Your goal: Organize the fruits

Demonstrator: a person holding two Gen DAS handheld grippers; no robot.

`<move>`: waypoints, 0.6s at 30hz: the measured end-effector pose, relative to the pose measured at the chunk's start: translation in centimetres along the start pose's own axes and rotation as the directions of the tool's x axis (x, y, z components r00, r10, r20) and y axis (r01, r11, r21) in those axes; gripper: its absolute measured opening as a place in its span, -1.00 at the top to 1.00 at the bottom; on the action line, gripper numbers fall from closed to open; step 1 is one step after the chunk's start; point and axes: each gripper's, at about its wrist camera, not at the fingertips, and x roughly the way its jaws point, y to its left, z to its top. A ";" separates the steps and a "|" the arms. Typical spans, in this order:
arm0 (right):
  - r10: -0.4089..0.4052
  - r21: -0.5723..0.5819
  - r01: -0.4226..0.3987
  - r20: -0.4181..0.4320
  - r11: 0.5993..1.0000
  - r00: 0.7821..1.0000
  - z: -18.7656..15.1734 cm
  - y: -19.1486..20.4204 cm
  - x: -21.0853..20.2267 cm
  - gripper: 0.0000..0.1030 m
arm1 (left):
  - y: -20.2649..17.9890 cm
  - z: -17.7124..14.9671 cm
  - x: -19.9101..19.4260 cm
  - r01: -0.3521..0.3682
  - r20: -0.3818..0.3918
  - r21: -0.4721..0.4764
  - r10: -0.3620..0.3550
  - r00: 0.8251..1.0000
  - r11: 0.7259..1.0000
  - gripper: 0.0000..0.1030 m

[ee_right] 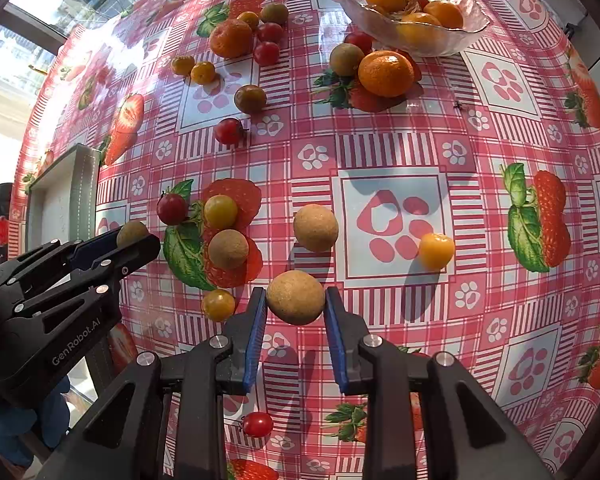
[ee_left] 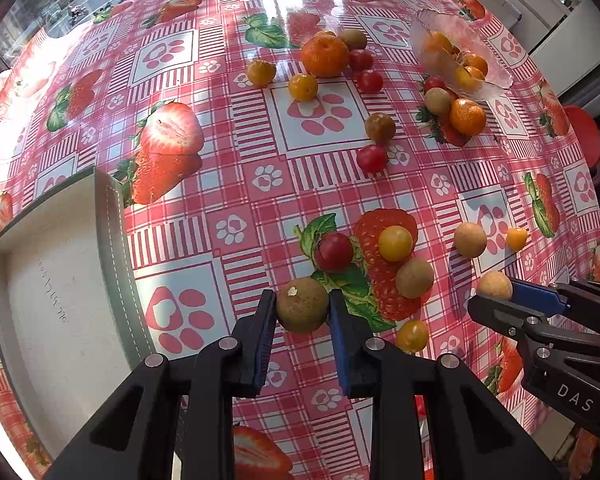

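Mid-pick on both sides, judging by the grips. Left gripper (ee_left: 302,309) closed around a brownish-green longan (ee_left: 302,305), pads touching both flanks, fruit at the fingertips and seemingly just clear of the strawberry-print tablecloth (ee_left: 236,184), though lift is hard to confirm. Right gripper (ee_right: 296,301) likewise clamped on a paler tan longan (ee_right: 295,297), fingers only as far apart as the fruit is wide. Plenty left loose on the cloth: another tan longan (ee_right: 315,227) just beyond, a yellow cherry tomato (ee_right: 436,250) to its right, a red cherry tomato (ee_right: 172,209) and a yellow one (ee_right: 220,211) near the left gripper, a mandarin (ee_right: 385,73) beside the glass bowl (ee_right: 476,16), more tomatoes farther back. Bowl already holding orange fruit; grey tray (ee_left: 112,240) at the left showing no fruit in its visible part. Probably sorting by kind, so likely next: carry each longan to its container, perhaps the tray for the left hand's fruit, being nearest. Calls for steady, light pressure on round, rollable fruit, a lift high enough to clear the tray's raised rim, and release low inside. Destination for longans not evident here.
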 end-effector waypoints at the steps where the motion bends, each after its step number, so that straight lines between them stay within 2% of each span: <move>1: 0.002 0.001 -0.002 -0.002 1.000 1.000 -0.2 0.1 -0.5 0.39 | 0.1 -0.2 -0.4 0.005 0.005 -0.008 -0.005 1.000 1.000 0.46; 8: 0.035 -0.036 -0.035 0.003 0.999 0.999 -1.6 1.5 -2.2 0.39 | 3.1 -3.4 -3.9 0.004 0.042 -0.080 -0.001 0.999 0.997 0.46; 13: 0.067 -0.108 -0.067 -0.009 0.992 0.998 -2.2 6.1 -2.1 0.39 | 7.2 -7.2 -6.3 -0.041 0.051 -0.137 0.048 0.998 0.990 0.46; 18: 0.108 -0.207 -0.114 -0.039 0.972 0.993 -2.7 12.4 -0.8 0.39 | 11.1 -10.7 -6.9 -0.116 0.018 -0.186 0.122 0.992 0.976 0.46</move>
